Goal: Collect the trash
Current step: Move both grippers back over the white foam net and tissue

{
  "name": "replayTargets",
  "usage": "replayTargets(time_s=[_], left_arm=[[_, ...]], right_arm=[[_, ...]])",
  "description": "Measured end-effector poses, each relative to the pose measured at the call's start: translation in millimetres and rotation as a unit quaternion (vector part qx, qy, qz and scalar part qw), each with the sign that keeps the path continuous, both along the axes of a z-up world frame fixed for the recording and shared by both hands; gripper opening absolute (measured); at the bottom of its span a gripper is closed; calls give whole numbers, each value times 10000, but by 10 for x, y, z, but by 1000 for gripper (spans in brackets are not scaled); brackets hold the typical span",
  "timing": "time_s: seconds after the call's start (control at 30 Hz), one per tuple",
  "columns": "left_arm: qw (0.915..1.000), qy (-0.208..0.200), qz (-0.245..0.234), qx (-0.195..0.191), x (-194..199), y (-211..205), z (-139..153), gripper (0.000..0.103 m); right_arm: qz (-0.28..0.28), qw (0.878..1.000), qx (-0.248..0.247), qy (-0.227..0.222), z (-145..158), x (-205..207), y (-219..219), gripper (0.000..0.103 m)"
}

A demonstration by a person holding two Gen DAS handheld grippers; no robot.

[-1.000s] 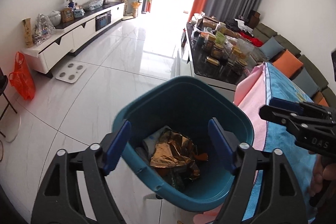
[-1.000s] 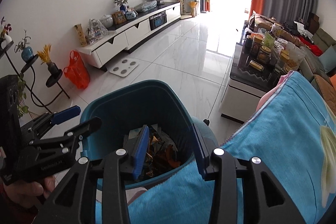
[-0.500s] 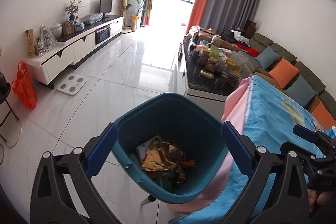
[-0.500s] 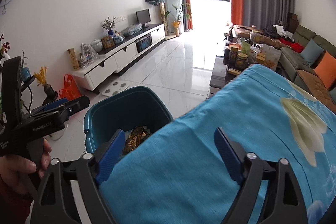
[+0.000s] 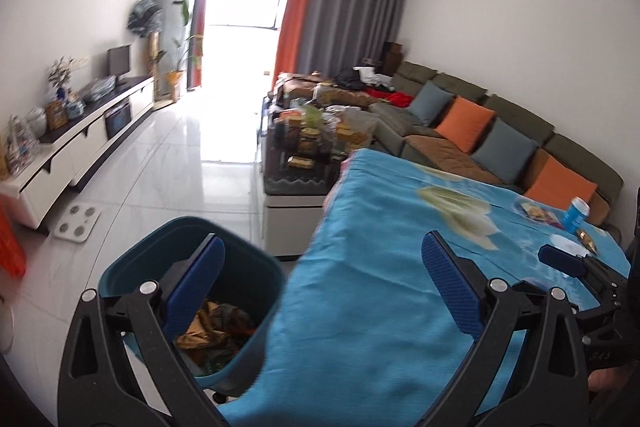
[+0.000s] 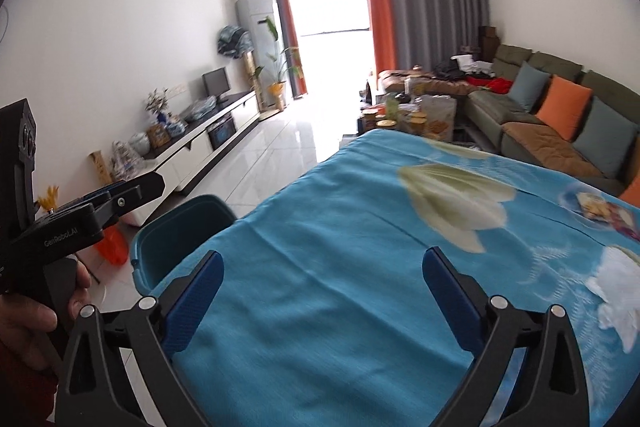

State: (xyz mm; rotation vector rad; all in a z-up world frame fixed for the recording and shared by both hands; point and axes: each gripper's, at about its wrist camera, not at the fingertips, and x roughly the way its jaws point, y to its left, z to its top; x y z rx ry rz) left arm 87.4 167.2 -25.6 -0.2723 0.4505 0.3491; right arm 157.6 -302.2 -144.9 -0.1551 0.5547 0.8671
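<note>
Living room with blue-clothed tabletop [image 6: 360,287], teal bin [image 5: 240,275] beside it on the floor holding crumpled wrappers [image 5: 212,327] (gold foil uppermost), left gripper [image 5: 320,291] fingers wide apart, empty, right gripper [image 6: 322,301] fingers opening, empty.

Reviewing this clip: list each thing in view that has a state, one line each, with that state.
Left tongs: open, nothing between them.
Right tongs: opening, nothing between them.
Teal bin: uncovered, crumpled wrappers inside.
Blue tablecloth: spread flat over the table.
Blue can: upright on the tablecloth.
Snack packet: lying flat on the tablecloth.
White tissue: crumpled on the tablecloth.
</note>
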Motion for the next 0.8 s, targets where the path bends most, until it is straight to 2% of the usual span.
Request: replayTargets(time_s=[0.2, 0.43, 0.8], left_arm=[[9978, -214, -607, 129, 147, -447, 105, 97], [9908, -318, -1297, 225, 297, -993, 116, 97], [9725, -316, -2272, 412, 438, -1664, 62, 97]], right_arm=[[-591, 9980, 167, -164, 62, -6, -580, 96], [-1180, 9924, 232, -274, 45, -29, -1074, 96], [-2031, 9768, 290, -614, 23, -126, -1755, 96]])
